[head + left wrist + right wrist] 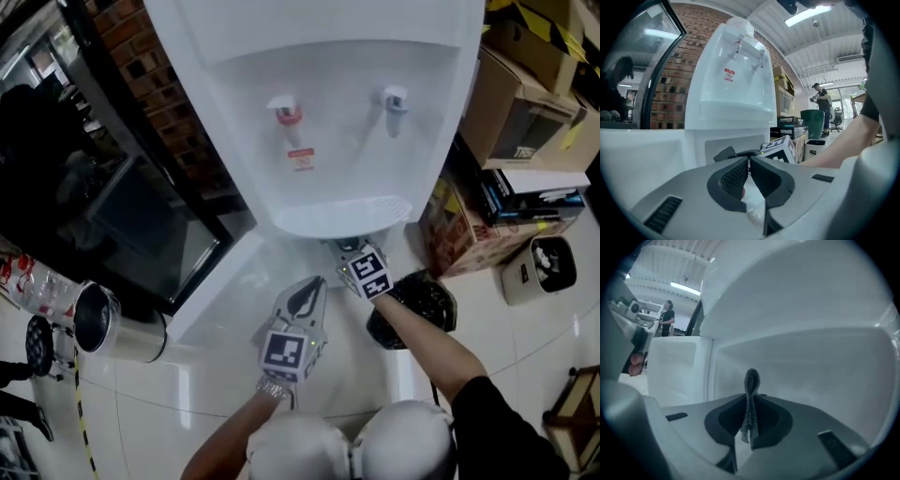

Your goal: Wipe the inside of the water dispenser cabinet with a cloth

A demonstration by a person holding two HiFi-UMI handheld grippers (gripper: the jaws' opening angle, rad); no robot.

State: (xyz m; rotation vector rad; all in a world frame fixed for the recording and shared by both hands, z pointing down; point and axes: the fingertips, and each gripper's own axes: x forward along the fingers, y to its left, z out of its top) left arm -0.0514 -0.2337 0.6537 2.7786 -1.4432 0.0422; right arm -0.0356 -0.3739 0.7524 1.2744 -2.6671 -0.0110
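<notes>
Left gripper (749,161) is closest in: jaws clenched tip to tip, nothing between them, held just outside the cabinet opening in front of the water dispenser (319,112). It does no work right now. Right gripper (750,405) is the active one: jaws clamped on the cloth (751,380), a thin grey mesh fold pinched edge-on with a small loop sticking out past the tips. In the head view that arm reaches in under the drip tray (342,216), and the right gripper view shows only white cabinet (801,366) walls ahead, so the cloth is inside the compartment. Cabinet door (211,286) hangs open to the left. Can't tell whether the loop touches a wall; it looks near the back panel but apart. Step, as I read it: early or mid wipe, tool inside, contact not confirmed. Next move needs the loop pushed onto a panel, then a sweep along it with steady pressure. Problem: only a narrow edge of cloth is exposed, so each pass covers little and the hard jaw tips may scrape the plastic if pressed too far. The corner where back and side wall meet will likely need the gripper turned. Black bin (433,302) sits beside the right forearm, low, no conflict
</notes>
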